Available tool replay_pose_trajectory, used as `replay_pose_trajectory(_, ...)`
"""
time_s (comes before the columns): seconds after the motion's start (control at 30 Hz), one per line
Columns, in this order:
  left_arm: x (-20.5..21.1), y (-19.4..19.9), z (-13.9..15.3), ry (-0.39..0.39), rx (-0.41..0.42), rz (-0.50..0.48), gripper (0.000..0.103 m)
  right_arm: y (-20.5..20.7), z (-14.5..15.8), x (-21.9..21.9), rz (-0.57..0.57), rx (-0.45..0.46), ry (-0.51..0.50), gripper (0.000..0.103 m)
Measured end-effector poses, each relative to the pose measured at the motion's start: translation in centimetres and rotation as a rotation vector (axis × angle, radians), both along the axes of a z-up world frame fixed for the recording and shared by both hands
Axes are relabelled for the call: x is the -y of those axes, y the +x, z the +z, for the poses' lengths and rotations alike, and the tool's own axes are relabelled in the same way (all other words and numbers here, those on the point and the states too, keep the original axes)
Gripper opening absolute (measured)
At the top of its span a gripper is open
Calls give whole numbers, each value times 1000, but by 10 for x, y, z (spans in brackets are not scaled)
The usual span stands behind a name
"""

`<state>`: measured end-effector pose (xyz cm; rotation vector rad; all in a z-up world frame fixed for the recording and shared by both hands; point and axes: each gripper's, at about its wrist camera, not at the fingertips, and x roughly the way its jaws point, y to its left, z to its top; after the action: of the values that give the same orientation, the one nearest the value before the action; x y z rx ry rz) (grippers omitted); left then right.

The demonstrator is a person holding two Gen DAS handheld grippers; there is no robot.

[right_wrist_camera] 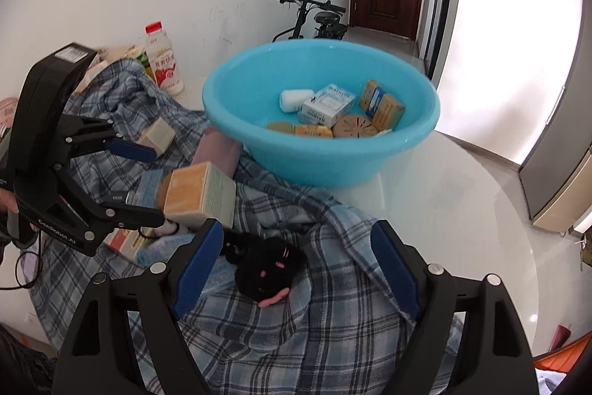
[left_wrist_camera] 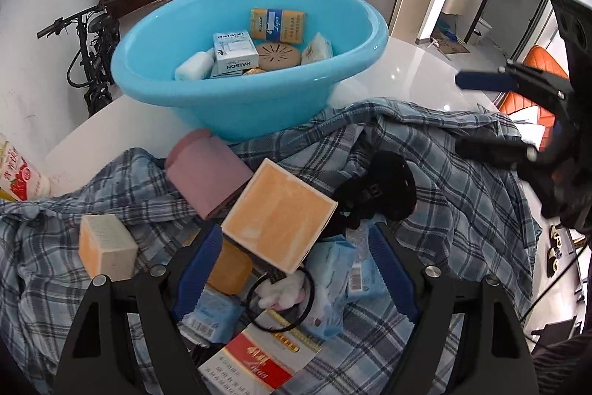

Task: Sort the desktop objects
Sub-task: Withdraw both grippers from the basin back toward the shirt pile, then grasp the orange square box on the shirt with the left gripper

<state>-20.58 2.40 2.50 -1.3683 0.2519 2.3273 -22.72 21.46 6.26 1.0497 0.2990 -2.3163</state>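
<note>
A light blue basin [left_wrist_camera: 248,99] [right_wrist_camera: 322,158] at the back holds several small boxes and soaps. In front of it a blue plaid shirt [left_wrist_camera: 462,180] [right_wrist_camera: 314,332] carries a pile: a flat orange box [left_wrist_camera: 277,217] [right_wrist_camera: 199,191], a small orange-and-cream box [left_wrist_camera: 107,250], a pink roll [left_wrist_camera: 207,173], an amber soap [left_wrist_camera: 229,267], a black hair tie [left_wrist_camera: 255,284], blue tissue packs [left_wrist_camera: 333,269] and a red box [left_wrist_camera: 255,365]. My left gripper [left_wrist_camera: 296,269] [right_wrist_camera: 140,180] hangs open over this pile, touching nothing. My right gripper [right_wrist_camera: 298,265] [left_wrist_camera: 488,113] is open astride a black fuzzy item [right_wrist_camera: 266,269] [left_wrist_camera: 377,195].
A drink bottle [right_wrist_camera: 164,62] [left_wrist_camera: 22,173] with a red cap stands at the table's left by the wall. The white tabletop [right_wrist_camera: 444,191] shows bare to the right of the basin. A bicycle [right_wrist_camera: 314,17] and a dark door stand beyond.
</note>
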Motion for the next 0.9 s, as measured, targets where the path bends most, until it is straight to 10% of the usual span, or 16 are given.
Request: replay_pose_trajectory(0.9,0,-46,-15,71,85,174,83,2,-49,-5,2,145,2,81)
